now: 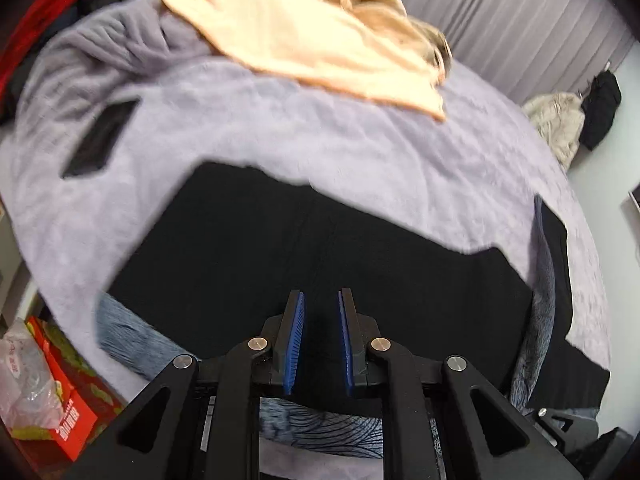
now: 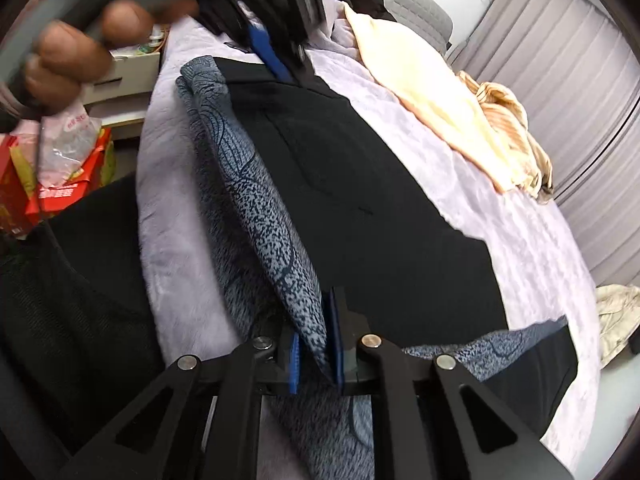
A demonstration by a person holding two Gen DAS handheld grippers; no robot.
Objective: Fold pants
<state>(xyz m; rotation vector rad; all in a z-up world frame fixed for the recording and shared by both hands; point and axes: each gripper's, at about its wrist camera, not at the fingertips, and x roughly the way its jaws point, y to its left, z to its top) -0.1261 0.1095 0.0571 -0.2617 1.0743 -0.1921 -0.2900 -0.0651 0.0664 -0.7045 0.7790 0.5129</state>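
The black pants [image 1: 304, 240] lie flat across a lilac blanket [image 1: 360, 136] on a bed, with their blue-grey patterned lining [image 2: 260, 216] turned up along the near edge. My left gripper [image 1: 320, 296] hangs low over the pants with black cloth between its blue pads [image 1: 294, 340], shut on the fabric. From the right wrist view that left gripper [image 2: 276, 60] sits at the far end of the pants [image 2: 380, 208]. My right gripper [image 2: 316, 320] is shut on a raised fold of the patterned lining at the near end.
A cream cloth [image 1: 304, 40] and a striped tan garment [image 2: 508, 120] lie further back on the bed. A flat black rectangle [image 1: 100, 140] rests on the blanket at left. A red box [image 1: 68, 392] with a plastic bag stands beside the bed. A person's hand [image 2: 72, 52] shows at upper left.
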